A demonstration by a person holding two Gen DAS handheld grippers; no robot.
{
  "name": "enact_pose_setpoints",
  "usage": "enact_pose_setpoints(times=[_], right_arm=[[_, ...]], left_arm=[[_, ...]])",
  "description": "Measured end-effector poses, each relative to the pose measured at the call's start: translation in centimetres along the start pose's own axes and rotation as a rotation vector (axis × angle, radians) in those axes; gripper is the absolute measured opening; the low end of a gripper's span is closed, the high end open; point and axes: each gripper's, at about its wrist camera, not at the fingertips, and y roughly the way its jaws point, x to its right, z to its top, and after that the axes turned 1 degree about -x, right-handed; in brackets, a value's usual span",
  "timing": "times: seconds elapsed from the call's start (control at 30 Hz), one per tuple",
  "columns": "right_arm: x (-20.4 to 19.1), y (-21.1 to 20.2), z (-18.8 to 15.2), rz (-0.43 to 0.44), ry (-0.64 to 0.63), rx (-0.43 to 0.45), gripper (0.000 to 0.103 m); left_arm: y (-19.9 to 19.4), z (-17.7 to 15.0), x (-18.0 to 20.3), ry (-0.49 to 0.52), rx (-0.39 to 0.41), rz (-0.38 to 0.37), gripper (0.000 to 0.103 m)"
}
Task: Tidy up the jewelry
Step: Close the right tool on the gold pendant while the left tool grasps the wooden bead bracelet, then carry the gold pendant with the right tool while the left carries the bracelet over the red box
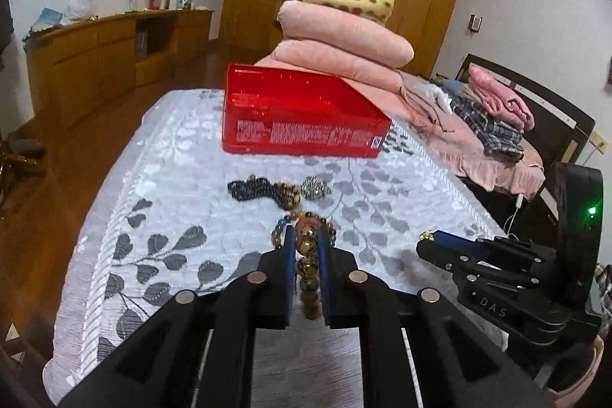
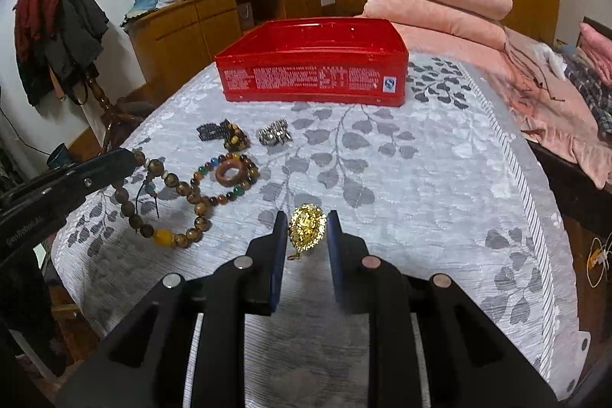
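A brown bead bracelet (image 1: 307,257) is gripped between the left gripper (image 1: 307,247) fingers, a gold pendant (image 2: 307,226) between the right gripper (image 2: 307,228) fingers. Pick-up appears done; carrying both ahead into the red box (image 2: 313,64) is called for next.

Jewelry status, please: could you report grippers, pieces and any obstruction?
Left gripper shut on brown bead bracelet. Right gripper shut on gold pendant. Red box open ahead, path unobstructed.

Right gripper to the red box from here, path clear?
Probably yes. The right gripper, shut on the gold pendant, faces the open red box across bare cloth; the silver piece and the multicolour bracelet lie left of that line.
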Motion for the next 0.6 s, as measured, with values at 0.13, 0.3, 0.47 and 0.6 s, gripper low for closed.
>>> enact_pose_setpoints(times=[0.13, 0.3, 0.47, 0.6], right_arm=[[-0.2, -0.2, 0.7, 0.004, -0.005, 0.012, 0.020], [-0.5, -0.2, 1.7, 0.015, -0.006, 0.026, 0.020], [-0.5, 0.2, 2.8, 0.025, -0.003, 0.029, 0.020], [-0.4, 0.4, 3.8, 0.029, 0.006, 0.031, 0.020]], left_arm=[[-0.3, 0.7, 0.0, 0.000, 0.020, 0.001, 0.011], [-0.3, 1.6, -0.1, -0.002, 0.042, 0.008, 0.011], [0.3, 2.5, -0.1, 0.004, 0.046, 0.016, 0.011], [1.1, 3.2, -0.2, 0.010, 0.040, 0.026, 0.011]])
